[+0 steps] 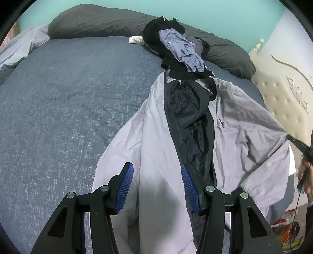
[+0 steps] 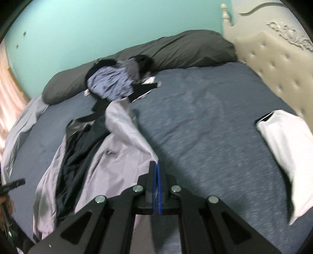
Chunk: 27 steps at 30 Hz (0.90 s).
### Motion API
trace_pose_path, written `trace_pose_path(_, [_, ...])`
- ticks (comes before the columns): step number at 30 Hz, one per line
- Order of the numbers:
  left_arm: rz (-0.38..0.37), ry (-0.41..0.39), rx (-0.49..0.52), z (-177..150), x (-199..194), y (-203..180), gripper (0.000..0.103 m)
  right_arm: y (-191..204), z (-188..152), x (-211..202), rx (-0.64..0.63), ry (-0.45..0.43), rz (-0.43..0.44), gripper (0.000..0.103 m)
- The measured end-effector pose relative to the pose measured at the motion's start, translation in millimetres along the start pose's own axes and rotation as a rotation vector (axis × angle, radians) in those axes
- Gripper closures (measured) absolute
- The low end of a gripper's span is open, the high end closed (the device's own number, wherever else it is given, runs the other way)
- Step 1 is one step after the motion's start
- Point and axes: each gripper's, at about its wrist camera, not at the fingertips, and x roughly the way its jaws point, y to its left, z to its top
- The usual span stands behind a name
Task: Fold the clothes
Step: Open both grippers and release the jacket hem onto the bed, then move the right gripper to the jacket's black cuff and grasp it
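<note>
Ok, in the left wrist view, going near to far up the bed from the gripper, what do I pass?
left gripper → grey jacket, lying open → pile of unfolded clothes → dark pillows → turquoise wall.

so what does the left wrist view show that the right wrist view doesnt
Only the left wrist view shows the open left gripper over the jacket's front panel, and clutter on the floor beside the bed. Only the right wrist view shows the folded white garment by the headboard, and the right gripper shut on the jacket's edge. Both show the jacket, the clothes pile, the dark pillows and the blue bedsheet.
</note>
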Motion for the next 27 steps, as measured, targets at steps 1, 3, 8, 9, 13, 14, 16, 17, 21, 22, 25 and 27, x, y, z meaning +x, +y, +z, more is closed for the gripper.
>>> trace_pose_path(1, [-0.001,0.0,-0.002,-0.3,-0.2,0.5,0.048,-6.3,4.7,-0.5,0.007,-0.008,-0.017,0.102])
trace_pose_path(3, [0.002,0.001,0.002,-0.9,-0.5,0.5,0.048,-20.6,15.8,-2.7,0.014,-0.023,-0.059,0.102])
trace_pose_path(8, [0.012,0.005,0.0,-0.2,0.6,2.6,0.048,-57.5,41.1,-6.8,0.028,-0.036,-0.161,0.102])
trace_pose_path(9, [0.014,0.006,-0.001,0.1,1.0,3.7,0.048,-63.9,44.3,-7.3,0.034,-0.036,-0.176,0.102])
trace_pose_path(13, [0.02,0.014,-0.005,-0.3,4.6,7.2,0.048,-81.7,49.3,0.7,0.042,-0.013,-0.23,0.102])
trace_pose_path(14, [0.021,0.016,-0.003,-0.4,5.3,7.4,0.048,-86.0,50.4,2.7,0.043,-0.007,-0.243,0.102])
trace_pose_path(16, [0.023,0.023,-0.003,-1.1,7.6,7.7,0.048,-89.6,48.7,8.0,0.042,-0.001,-0.248,0.102])
trace_pose_path(17, [0.023,0.027,-0.005,-1.3,8.6,8.0,0.048,-89.4,46.6,10.7,0.04,0.004,-0.251,0.102])
trace_pose_path(21, [0.02,0.038,-0.017,-3.0,12.6,11.1,0.048,-86.8,35.8,17.1,0.046,0.019,-0.262,0.101])
trace_pose_path(22, [0.019,0.04,-0.018,-3.4,12.9,11.4,0.048,-86.1,32.8,17.3,0.051,0.021,-0.265,0.101])
trace_pose_path(25, [0.019,0.039,-0.018,-4.3,12.0,11.8,0.048,-83.9,23.7,17.7,0.067,0.028,-0.272,0.1])
trace_pose_path(27, [0.017,0.037,-0.017,-4.0,10.3,11.4,0.048,-82.5,17.6,18.0,0.077,0.033,-0.277,0.099])
